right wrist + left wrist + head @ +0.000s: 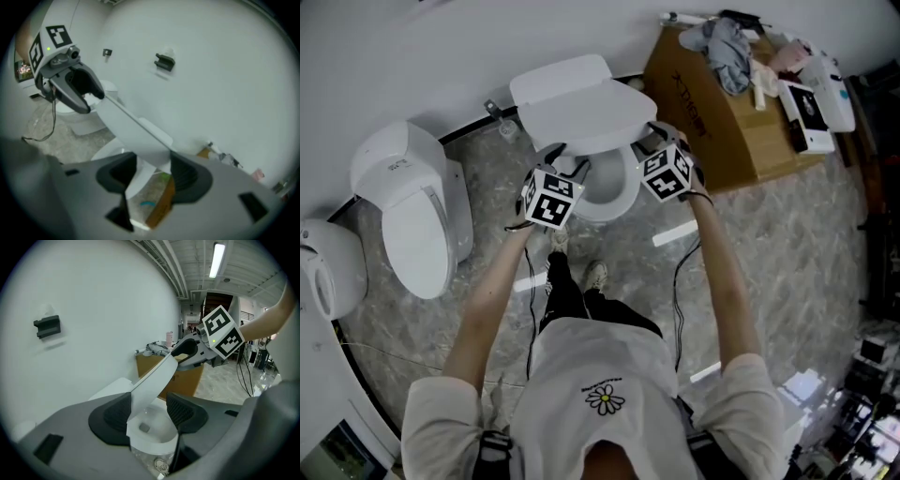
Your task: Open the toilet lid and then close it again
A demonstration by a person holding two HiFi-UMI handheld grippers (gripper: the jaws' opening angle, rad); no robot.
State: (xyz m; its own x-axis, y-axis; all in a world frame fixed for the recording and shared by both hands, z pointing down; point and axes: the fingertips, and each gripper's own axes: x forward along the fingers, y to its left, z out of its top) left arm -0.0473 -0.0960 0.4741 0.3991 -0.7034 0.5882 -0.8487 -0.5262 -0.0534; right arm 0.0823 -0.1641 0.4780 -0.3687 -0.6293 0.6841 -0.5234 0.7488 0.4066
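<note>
The white toilet lid (581, 103) stands part-way up over the seat (617, 195), sloping toward the wall. My left gripper (562, 161) is at the lid's left front edge and my right gripper (652, 141) at its right front edge. In the left gripper view the lid (154, 380) passes between the jaws of the left gripper (149, 413), close to the left pad with a gap at the right pad; the bowl (151, 430) shows below. In the right gripper view the lid (131, 129) runs between the wide jaws of the right gripper (153, 171).
A second white toilet (417, 220) stands to the left, with a round white fixture (328, 267) beyond it. A cardboard box (722, 112) piled with cloth and packages sits right of the toilet. Cables trail over the marble floor by the person's shoes (595, 274).
</note>
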